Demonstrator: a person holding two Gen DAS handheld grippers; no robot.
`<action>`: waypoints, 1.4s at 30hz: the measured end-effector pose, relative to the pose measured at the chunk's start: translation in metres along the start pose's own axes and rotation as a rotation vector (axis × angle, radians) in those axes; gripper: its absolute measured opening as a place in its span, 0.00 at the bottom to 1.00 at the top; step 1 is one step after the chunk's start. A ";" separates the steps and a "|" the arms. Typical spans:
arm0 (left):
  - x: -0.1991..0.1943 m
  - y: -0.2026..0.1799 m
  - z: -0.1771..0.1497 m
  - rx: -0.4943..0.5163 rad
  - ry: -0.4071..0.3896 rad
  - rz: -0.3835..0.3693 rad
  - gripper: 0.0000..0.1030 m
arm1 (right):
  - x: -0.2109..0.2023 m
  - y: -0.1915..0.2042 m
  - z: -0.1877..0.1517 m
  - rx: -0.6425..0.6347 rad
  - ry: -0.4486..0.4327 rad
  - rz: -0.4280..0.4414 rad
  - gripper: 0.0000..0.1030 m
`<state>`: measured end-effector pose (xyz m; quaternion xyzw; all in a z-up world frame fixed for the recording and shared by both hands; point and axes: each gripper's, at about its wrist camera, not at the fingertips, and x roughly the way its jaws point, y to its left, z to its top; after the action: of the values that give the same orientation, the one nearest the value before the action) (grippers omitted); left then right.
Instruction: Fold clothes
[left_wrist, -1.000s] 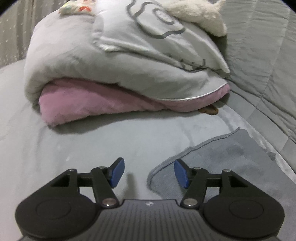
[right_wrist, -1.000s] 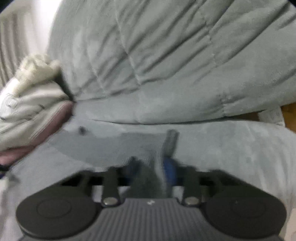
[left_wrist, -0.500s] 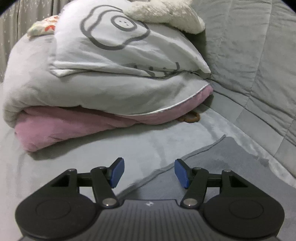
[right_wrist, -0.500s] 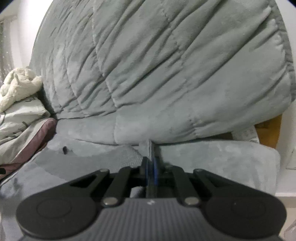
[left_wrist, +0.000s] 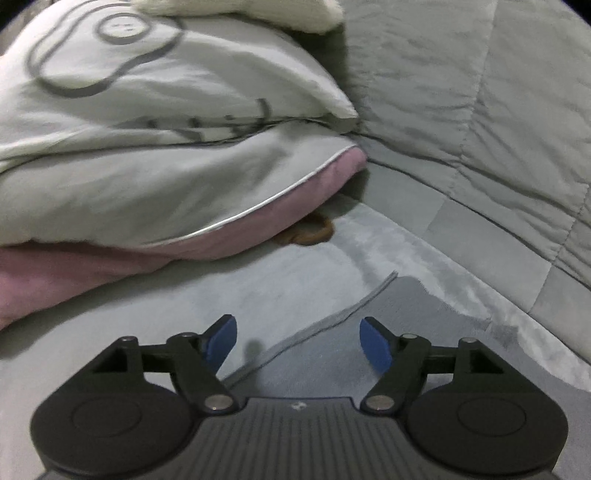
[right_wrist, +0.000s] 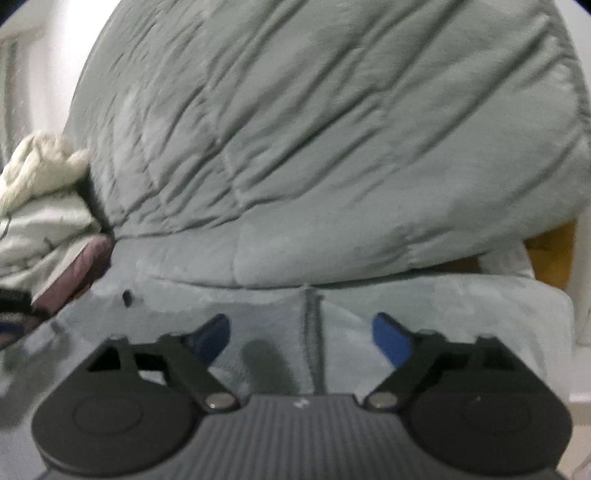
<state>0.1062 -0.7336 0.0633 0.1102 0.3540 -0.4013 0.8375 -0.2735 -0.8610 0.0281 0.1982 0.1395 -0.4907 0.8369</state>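
A dark grey garment (left_wrist: 399, 332) lies flat on the light grey bed sheet (left_wrist: 184, 306); its stitched hem runs diagonally between my left gripper's blue pads. My left gripper (left_wrist: 297, 341) is open and empty just above that hem. In the right wrist view the same garment (right_wrist: 258, 321) lies flat, with a raised fold or seam (right_wrist: 312, 325) running between the fingers. My right gripper (right_wrist: 301, 334) is open and holds nothing.
A pile of grey and pink bedding with a printed white pillow (left_wrist: 147, 110) lies at the left. A quilted grey duvet (right_wrist: 332, 129) rises behind the garment. A small brown object (left_wrist: 310, 232) lies under the bedding's edge.
My right gripper was shut on a fold of the garment; it has opened and the fold lies on the bed. My left gripper has moved closer to the bedding pile, staying open.
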 end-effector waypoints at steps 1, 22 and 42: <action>0.005 -0.002 0.000 0.023 0.010 -0.003 0.69 | 0.000 -0.001 0.001 0.011 0.001 0.003 0.87; 0.001 -0.043 0.011 0.133 -0.194 0.011 0.02 | -0.004 -0.006 0.013 0.090 -0.016 -0.021 0.03; 0.012 -0.052 0.020 0.039 -0.162 0.091 0.13 | -0.009 -0.020 0.011 0.147 0.008 -0.185 0.03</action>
<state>0.0828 -0.7841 0.0745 0.1099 0.2720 -0.3774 0.8783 -0.2945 -0.8679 0.0381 0.2476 0.1242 -0.5739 0.7707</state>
